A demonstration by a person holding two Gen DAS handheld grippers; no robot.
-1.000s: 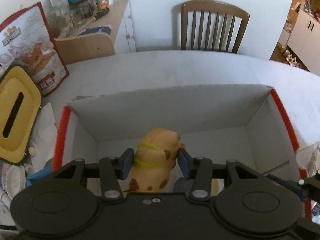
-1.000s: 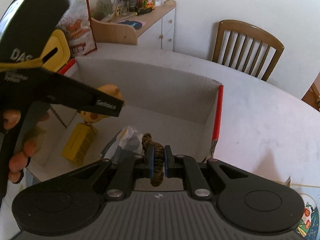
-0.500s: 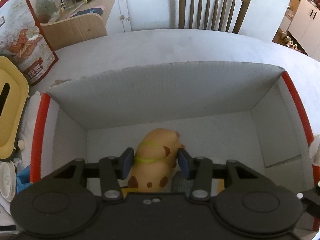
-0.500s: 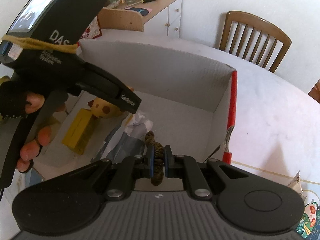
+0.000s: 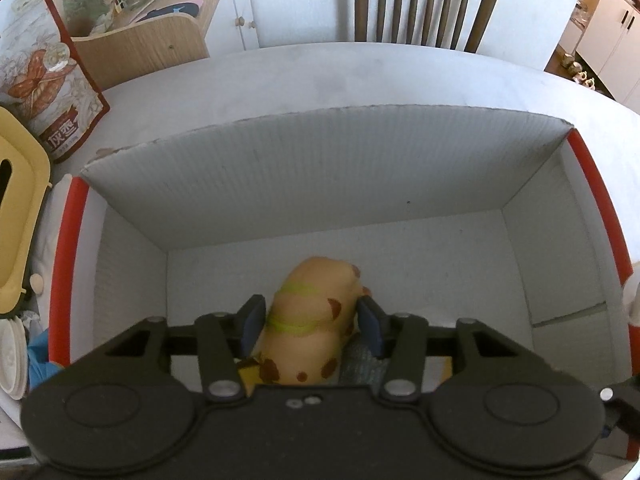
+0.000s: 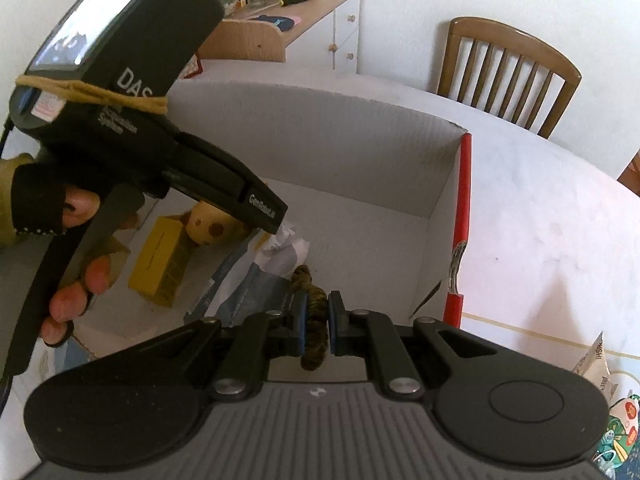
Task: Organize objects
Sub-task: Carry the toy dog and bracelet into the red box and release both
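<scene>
My left gripper [image 5: 311, 322] points down into the white cardboard box [image 5: 320, 184], and its fingers [image 5: 253, 316] are opening, with the tan spotted squishy toy [image 5: 316, 320] still between them. A slim gap shows at the right finger; whether the left one still touches the toy I cannot tell. A lime-green band wraps the toy's middle, and it sits over a yellow carton [image 6: 164, 264] and a grey plastic packet [image 6: 256, 284] on the box floor.

My right gripper [image 6: 316, 330] has its fingers [image 6: 300, 322] clamped on a dark braided cord [image 6: 314, 322], held low over the near part of the same box, right of the packet. To its left, my left hand [image 6: 60, 232], in a black fingerless glove, holds the other tool's handle.

Beyond the left fingers the box's far wall rises, red tape edging its side rims. Left of the box lie a yellow tissue holder [image 5: 20, 216] and a red snack bag [image 5: 44, 84]. Farther off, the white counter [image 5: 320, 80] curves away to a wooden chair [image 5: 424, 4] and a cluttered cabinet [image 5: 192, 8].
</scene>
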